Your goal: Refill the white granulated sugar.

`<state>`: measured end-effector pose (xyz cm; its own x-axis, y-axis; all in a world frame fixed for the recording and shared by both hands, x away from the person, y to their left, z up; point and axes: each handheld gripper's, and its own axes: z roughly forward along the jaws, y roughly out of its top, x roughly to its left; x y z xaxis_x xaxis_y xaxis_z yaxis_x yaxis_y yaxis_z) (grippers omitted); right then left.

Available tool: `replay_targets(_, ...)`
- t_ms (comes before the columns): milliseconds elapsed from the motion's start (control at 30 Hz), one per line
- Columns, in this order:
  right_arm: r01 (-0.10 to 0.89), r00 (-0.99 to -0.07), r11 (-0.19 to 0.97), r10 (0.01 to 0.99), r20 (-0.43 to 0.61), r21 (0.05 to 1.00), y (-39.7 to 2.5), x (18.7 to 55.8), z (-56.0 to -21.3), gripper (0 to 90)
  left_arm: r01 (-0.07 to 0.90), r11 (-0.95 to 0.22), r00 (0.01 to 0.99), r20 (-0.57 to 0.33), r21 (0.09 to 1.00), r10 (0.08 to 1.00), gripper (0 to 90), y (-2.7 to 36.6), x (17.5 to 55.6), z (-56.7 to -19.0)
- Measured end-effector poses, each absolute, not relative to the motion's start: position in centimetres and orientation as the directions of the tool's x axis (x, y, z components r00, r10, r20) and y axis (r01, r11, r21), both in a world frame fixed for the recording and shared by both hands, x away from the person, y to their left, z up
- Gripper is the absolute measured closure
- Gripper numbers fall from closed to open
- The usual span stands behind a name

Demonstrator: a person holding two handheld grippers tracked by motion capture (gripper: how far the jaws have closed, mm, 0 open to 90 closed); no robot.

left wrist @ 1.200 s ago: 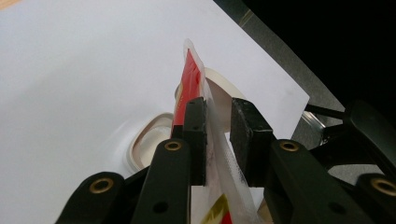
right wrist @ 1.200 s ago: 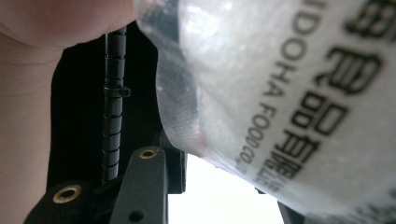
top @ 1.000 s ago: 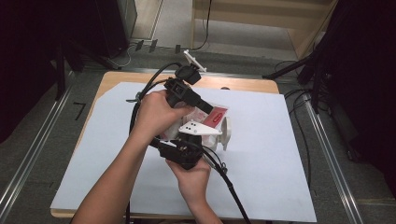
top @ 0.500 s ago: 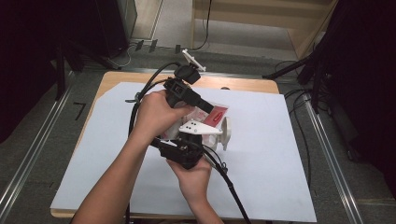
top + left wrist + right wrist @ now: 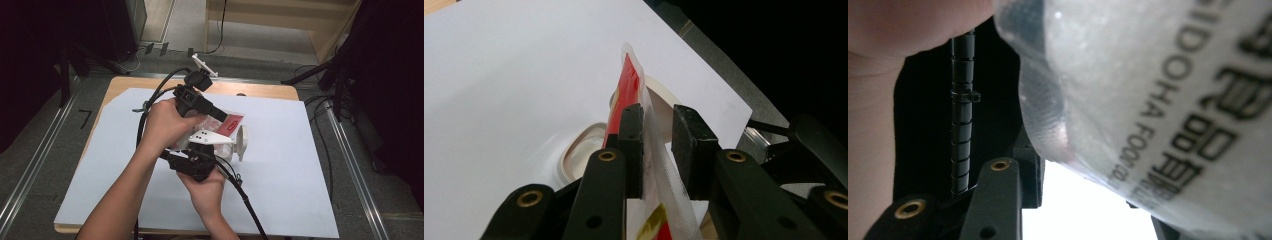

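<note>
Where the two grippers meet above the middle of the white sheet (image 5: 300, 165), a clear plastic packet (image 5: 227, 122) with a red panel is held off the table. Its thin edge runs between the left gripper (image 5: 658, 150) pads, which stand slightly apart with the film against the left pad; whether they truly pinch it I cannot tell. At six o'clock of the packet sits the right gripper (image 5: 202, 155), its printed film pressed close over the camera; the jaw gap is hidden. A white round lid-like piece (image 5: 243, 142) stands at four o'clock.
</note>
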<state>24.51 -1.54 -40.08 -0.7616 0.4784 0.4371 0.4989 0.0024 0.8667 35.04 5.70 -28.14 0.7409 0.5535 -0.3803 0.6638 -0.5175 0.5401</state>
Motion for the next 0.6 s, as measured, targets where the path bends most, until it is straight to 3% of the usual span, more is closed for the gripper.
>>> replay_targets(600, 0.519, -0.755, -0.015, 0.461, 0.466, 0.855, -2.05, 24.6, -39.91, 64.4, 0.666, -0.526, 0.74, -0.38, 0.529, 0.555, 73.0, 5.53, 35.4, -28.03)
